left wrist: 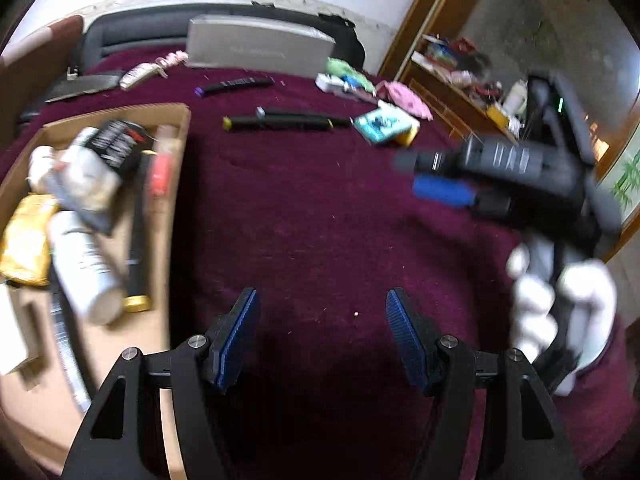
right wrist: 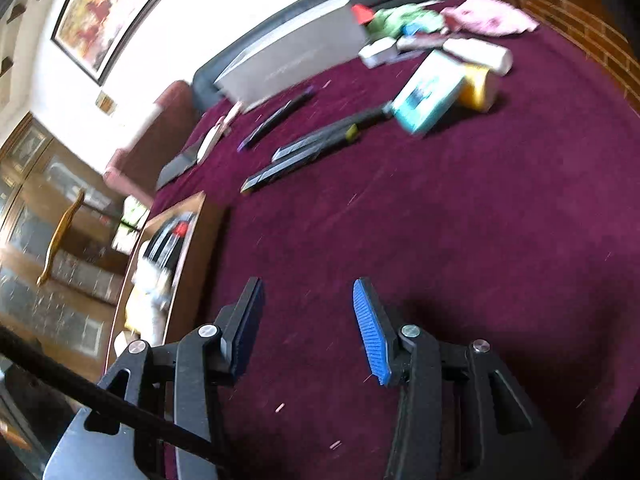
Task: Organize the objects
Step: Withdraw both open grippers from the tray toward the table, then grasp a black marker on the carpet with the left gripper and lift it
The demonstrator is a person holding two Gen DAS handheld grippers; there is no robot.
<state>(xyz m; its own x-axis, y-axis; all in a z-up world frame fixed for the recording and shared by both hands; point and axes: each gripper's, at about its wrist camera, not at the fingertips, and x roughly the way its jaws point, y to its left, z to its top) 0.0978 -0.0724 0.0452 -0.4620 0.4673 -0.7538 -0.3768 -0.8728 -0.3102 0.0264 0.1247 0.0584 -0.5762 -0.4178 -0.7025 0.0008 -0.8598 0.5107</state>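
Over bare maroon cloth (left wrist: 320, 220) my left gripper (left wrist: 322, 328) stands open, nothing between its blue pads. To its left is a cardboard box (left wrist: 176, 184) holding a white can (left wrist: 86, 268), a black pouch (left wrist: 116, 144), a gold packet (left wrist: 24, 240) and a red tube (left wrist: 160, 172). My right gripper (left wrist: 424, 176) hovers blurred at the right, held by a white-gloved hand (left wrist: 560, 312). In the right wrist view the right gripper (right wrist: 308, 320) is open and empty above the cloth. Black stick-shaped items (right wrist: 312, 148) and a teal box (right wrist: 428, 96) lie ahead of it.
A grey flat box (left wrist: 260, 46) lies at the table's far edge, with pink and green soft items (left wrist: 404, 98) and a yellow object (right wrist: 478, 88) near the teal box. A shelf with clutter (left wrist: 460, 68) stands beyond the right edge. A wooden cabinet (right wrist: 48, 240) is left of the table.
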